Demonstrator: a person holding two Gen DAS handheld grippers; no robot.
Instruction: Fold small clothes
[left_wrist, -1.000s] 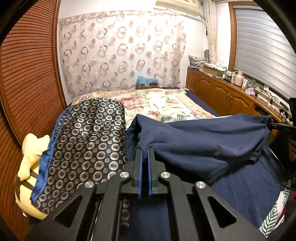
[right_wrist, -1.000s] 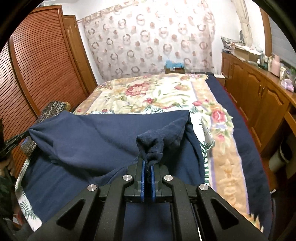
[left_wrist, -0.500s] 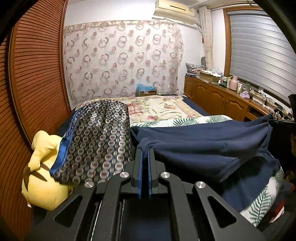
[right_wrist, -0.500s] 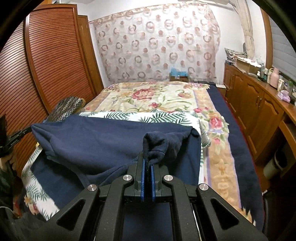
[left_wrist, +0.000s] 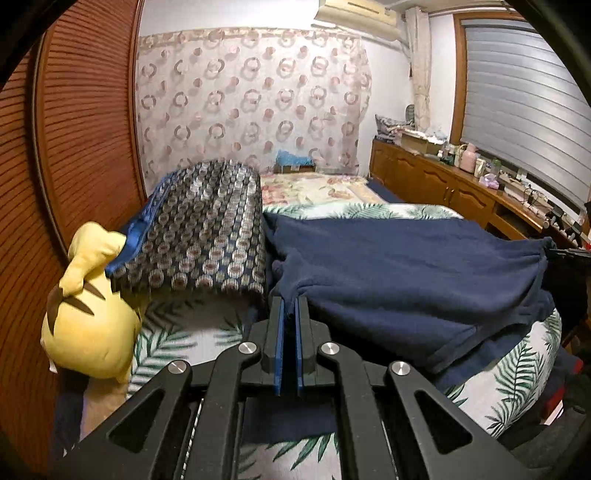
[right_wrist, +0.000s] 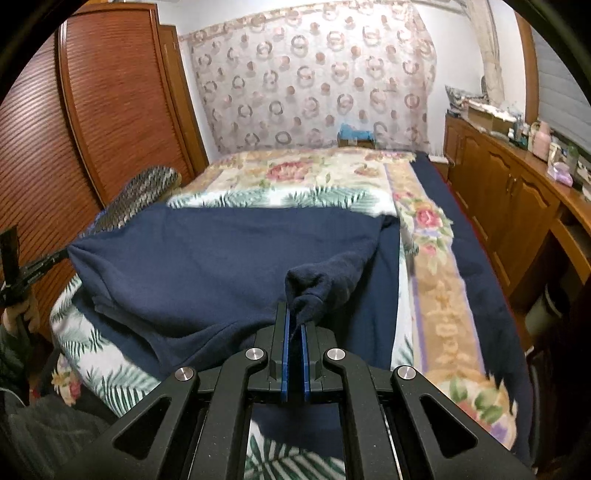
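At the far left of the bed (left_wrist: 177, 332), a yellow plush toy (left_wrist: 88, 325) lies against the wooden wardrobe (left_wrist: 74, 147), with a patterned pillow (left_wrist: 207, 236) just beside it. Next comes the left gripper (left_wrist: 290, 306), its fingers (left_wrist: 279, 332) pinched shut on one corner of the navy garment (left_wrist: 406, 266). The cloth starts right at those fingertips and runs away to the right, stretched as a wide band across the leaf-print sheet (left_wrist: 517, 369). Its long axis lies crosswise, from one gripper to the other. At the right end, the right gripper (right_wrist: 295, 321) has its fingers (right_wrist: 284, 350) closed tight on the opposite corner, where the fabric bunches into a small hump just above the tips. In the right wrist view the navy garment (right_wrist: 229, 266) spreads leftward from that hump, and the left gripper's tip (right_wrist: 40, 264) shows at its far corner. Each hand is at its own corner, so neither is nearer. The held edge hangs just over the lower layer, so the coming move probably turns on laying both corners down level with that layer's near edge.
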